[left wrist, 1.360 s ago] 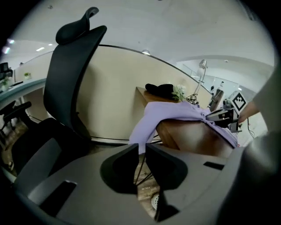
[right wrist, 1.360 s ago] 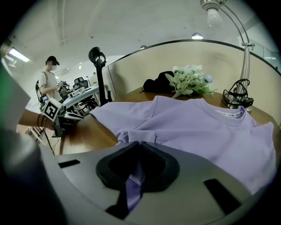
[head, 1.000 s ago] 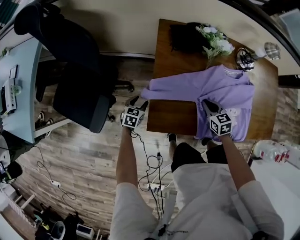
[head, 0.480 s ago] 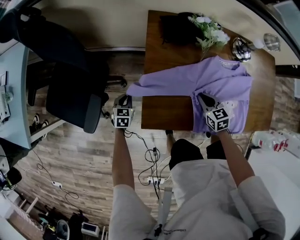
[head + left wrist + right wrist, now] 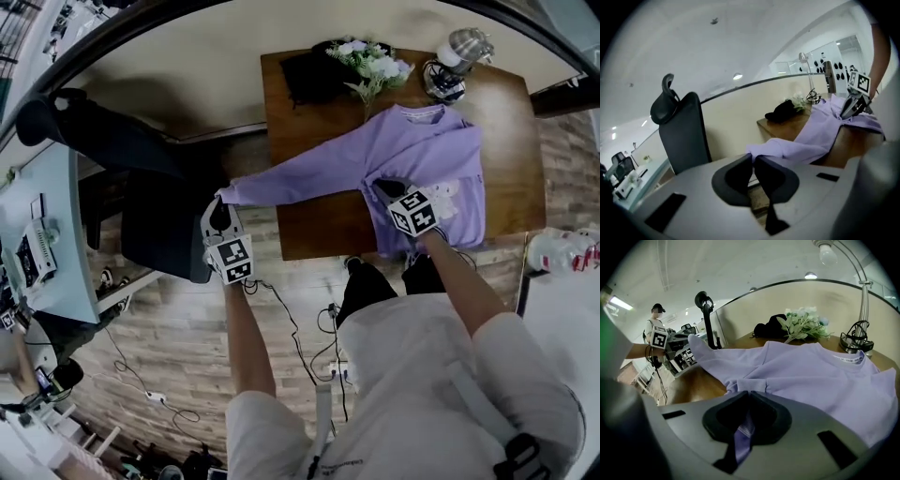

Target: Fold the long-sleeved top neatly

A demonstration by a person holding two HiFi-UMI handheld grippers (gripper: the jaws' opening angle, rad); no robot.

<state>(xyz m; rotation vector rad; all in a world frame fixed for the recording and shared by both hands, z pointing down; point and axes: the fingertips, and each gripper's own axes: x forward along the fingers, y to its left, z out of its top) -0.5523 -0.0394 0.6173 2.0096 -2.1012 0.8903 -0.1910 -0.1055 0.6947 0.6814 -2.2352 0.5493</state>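
Lilac top [image 5: 436, 155] lies on the counter [image 5: 319, 230], one sleeve [image 5: 300, 173] drawn out to the left.

The left gripper [image 5: 222, 202] has its fingers pressed together on the sleeve's end, holding it past the counter's edge. The cloth is soft, light and limp, so it should sag and crease wherever it is unsupported; sleeve end and shoulder seam look the best holds. It is plain lilac with ribbed trim. The right gripper [image 5: 384, 187] pinches lilac cloth over the body, probably the other cuff [image 5: 751, 386].
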